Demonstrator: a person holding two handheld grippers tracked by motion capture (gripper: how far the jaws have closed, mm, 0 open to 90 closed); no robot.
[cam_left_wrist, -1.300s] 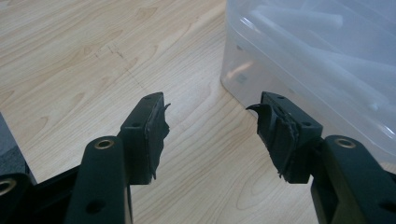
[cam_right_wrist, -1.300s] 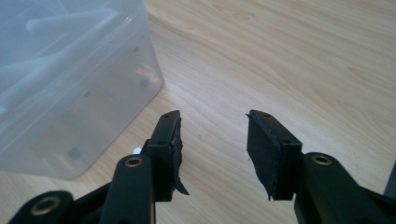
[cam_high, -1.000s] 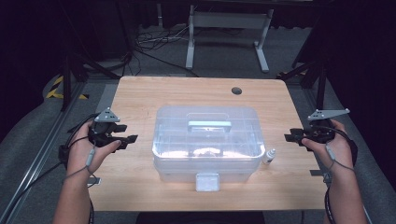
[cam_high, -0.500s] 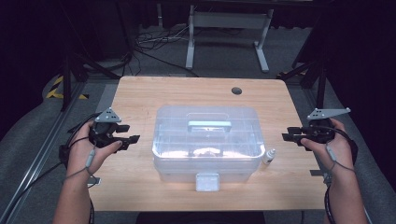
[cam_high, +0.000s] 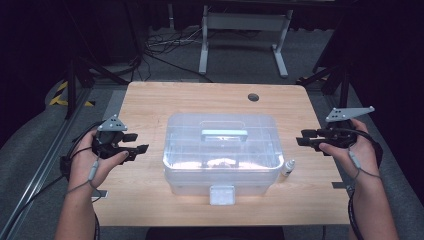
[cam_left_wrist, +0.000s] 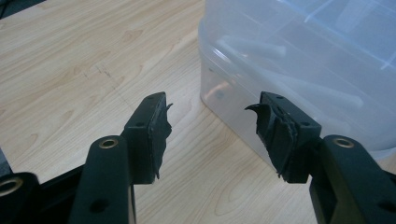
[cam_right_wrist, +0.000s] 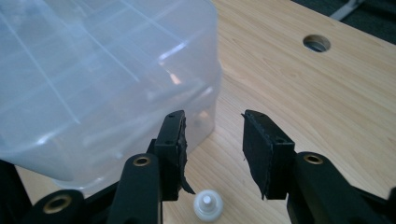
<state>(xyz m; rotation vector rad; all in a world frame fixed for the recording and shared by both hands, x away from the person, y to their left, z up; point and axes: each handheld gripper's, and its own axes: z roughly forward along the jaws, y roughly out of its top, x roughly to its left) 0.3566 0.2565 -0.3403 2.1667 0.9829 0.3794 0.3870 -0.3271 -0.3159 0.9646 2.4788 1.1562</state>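
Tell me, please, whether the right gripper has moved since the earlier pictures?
Yes. The right gripper has shifted slightly up the high view, away from the small white bottle beside the clear box.

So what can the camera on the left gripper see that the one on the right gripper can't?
Only the left gripper view has the left gripper, its torn black pads apart with nothing between them, aimed at one corner of the clear plastic box.

Only the right gripper view has the right gripper, also open and empty, a small white-capped bottle standing on the table just below its jaws, and a round hole in the tabletop.

Both share the box, with its lid on, and the wooden table.
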